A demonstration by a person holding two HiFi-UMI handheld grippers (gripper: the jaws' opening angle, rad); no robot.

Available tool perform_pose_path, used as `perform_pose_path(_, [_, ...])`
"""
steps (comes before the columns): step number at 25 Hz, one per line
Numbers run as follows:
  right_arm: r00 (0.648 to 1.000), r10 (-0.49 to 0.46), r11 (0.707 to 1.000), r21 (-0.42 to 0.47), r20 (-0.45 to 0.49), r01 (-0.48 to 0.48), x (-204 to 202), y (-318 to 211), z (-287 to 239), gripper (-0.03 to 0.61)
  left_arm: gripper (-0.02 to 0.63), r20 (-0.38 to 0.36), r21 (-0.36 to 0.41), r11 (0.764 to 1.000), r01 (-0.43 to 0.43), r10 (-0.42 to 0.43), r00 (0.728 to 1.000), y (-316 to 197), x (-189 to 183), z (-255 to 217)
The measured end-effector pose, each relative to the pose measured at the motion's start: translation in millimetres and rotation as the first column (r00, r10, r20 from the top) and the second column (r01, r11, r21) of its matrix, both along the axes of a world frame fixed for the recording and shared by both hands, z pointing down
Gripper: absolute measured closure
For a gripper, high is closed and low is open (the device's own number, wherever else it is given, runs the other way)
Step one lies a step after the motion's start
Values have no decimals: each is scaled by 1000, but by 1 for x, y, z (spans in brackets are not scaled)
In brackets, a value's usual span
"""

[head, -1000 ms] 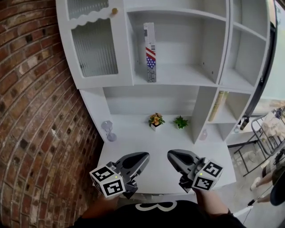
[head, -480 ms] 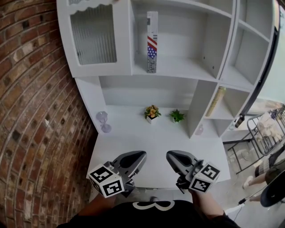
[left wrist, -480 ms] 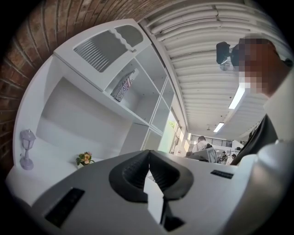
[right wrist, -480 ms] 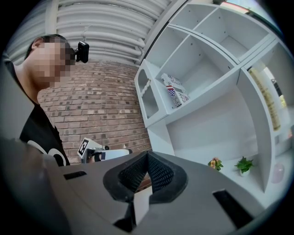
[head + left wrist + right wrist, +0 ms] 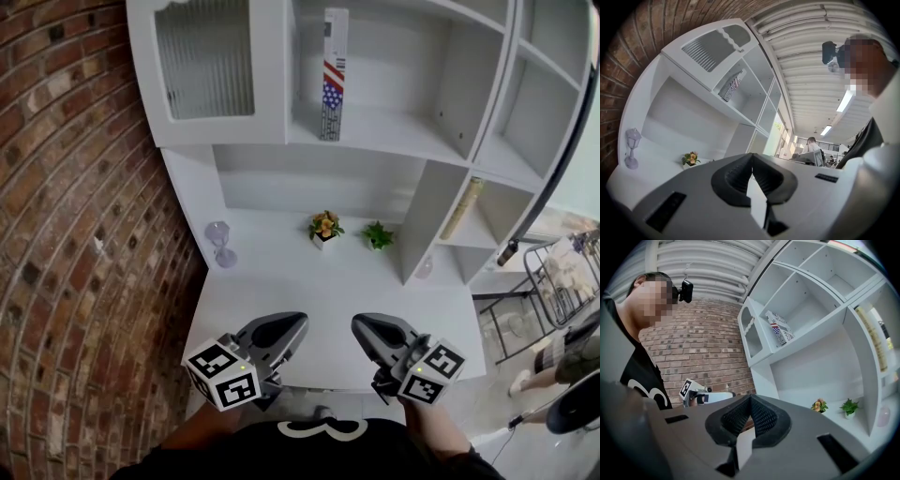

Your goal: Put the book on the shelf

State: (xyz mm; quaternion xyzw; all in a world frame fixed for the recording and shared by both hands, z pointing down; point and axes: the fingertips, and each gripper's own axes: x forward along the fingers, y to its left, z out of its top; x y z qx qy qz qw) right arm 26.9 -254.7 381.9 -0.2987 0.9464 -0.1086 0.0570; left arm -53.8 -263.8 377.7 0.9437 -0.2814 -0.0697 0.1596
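Standing upright in the open upper compartment of the tall white shelf unit [image 5: 394,131], straight above the small pot of orange flowers [image 5: 324,228], the slim book with the stars-and-stripes spine [image 5: 331,75] looks properly placed. Its foot rests on the shelf board and nothing grips or props it. It sits close to the compartment's left wall, though I cannot tell whether it touches.

Both tools are far from it, on the near side of the flower pot and low over the front edge of the white table [image 5: 309,281]. The left gripper [image 5: 298,324] has its dark ribbed pads pressed together with nothing between them, as the left gripper view confirms. The right gripper [image 5: 360,324] is likewise pressed together and empty, and its own view shows the two pads meeting along one seam. Each points roughly level toward the flower pot, with a clear stretch of table between.

To my eye the placing step is over and the task is as good as finished; this is the pause after letting go. The next move calls for very little, mainly keeping both grippers away from the shelf so that nothing jogs the book. A thin book standing alone could tip sideways. If it needs steadying, one gripper would have to rise well above the flower pot to that compartment and ease the book gently toward the left wall.
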Motion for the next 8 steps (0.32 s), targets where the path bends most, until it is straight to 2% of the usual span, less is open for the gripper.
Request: perform_pose_path(8, [1000,-16,1000,16,-9,16,-7,-1,-3,569,609,23,-2,1000,27,-27,999,-1,-7,1])
